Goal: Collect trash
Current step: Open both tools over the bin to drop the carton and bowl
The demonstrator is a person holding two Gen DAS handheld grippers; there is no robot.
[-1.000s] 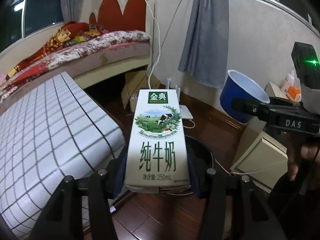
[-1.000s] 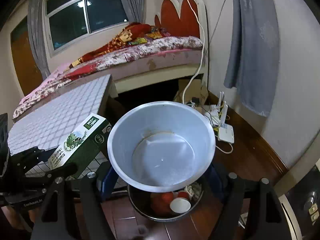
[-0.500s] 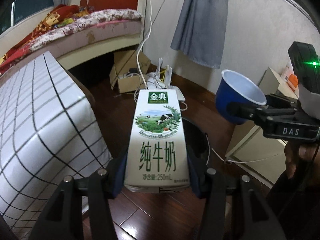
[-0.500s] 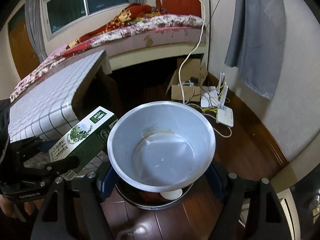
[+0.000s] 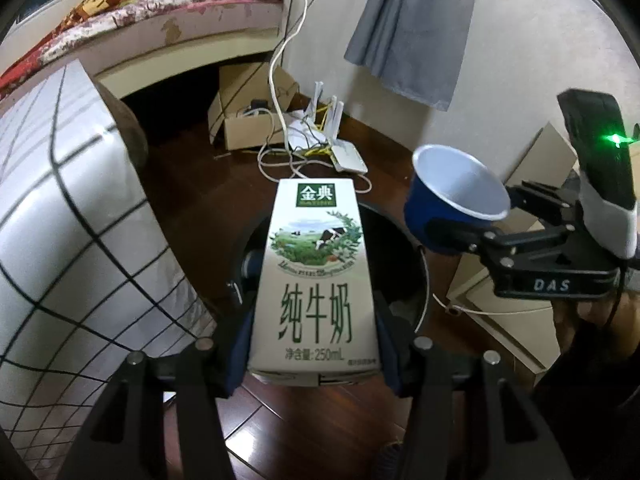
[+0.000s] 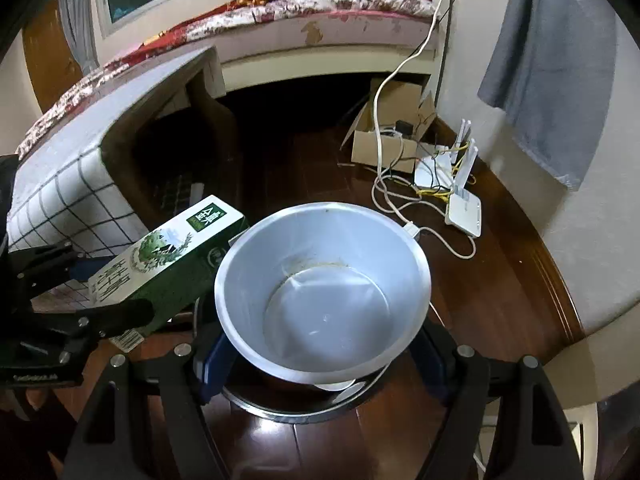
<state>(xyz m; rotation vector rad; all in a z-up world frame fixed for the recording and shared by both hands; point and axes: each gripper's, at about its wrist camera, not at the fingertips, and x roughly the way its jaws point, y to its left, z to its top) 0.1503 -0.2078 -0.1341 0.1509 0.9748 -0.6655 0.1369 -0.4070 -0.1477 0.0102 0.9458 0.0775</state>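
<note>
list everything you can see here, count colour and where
white-and-green milk carton: 1, held over the bin
blue paper cup with white inside: 1, held over the bin
dark round trash bin: 1, on the floor below both
white router: 1, floor by the wall
brown cardboard box: 1, floor near the bed
white checked table: 1, left side
grey curtain: 1, hanging on the wall
left gripper: black, blue-padded fingers shut on the carton
right gripper: black, shut on the cup
</note>
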